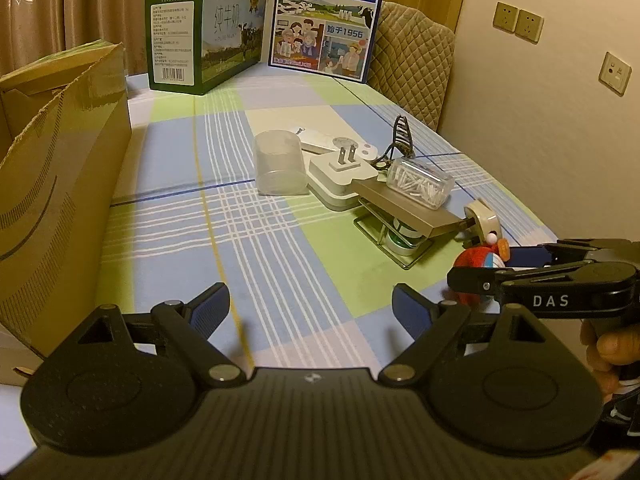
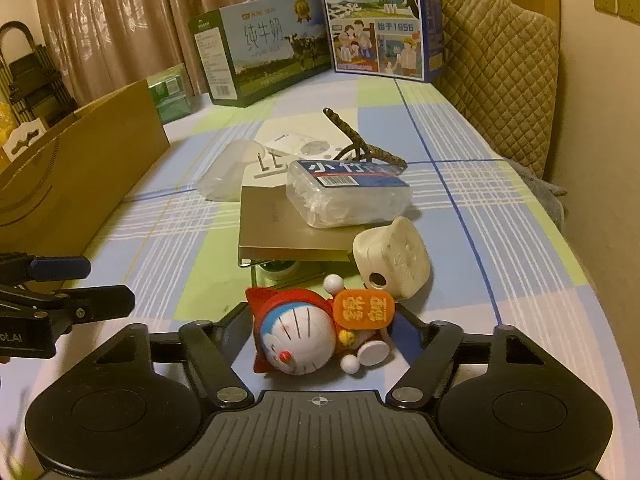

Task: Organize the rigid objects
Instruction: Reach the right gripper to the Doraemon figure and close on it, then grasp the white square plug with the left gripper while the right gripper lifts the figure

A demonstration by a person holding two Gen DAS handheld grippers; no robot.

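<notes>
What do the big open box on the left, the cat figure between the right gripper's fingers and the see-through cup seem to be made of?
Open box: brown corrugated cardboard, matte; a torn, ragged edge shows.
Cat figure: probably hard painted plastic or resin; smooth, faintly glossy, with crisp colour borders.
See-through cup: thin clear plastic, likely; the tablecloth shows through it, slightly cloudy. Glass cannot be excluded.

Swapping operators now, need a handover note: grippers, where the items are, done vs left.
Right gripper: jaws on either side of the cat figurine, which lies on its side on the tablecloth; a firm grip cannot be confirmed.
Left gripper: open, empty, over bare cloth.
Pile mid-table: clear cup, white plug adapter, toothpick box on a tan slab, cream plug.
Cardboard box at left.
Done: no item seen in the box. Left: figurine first, probably then the pile.
</notes>
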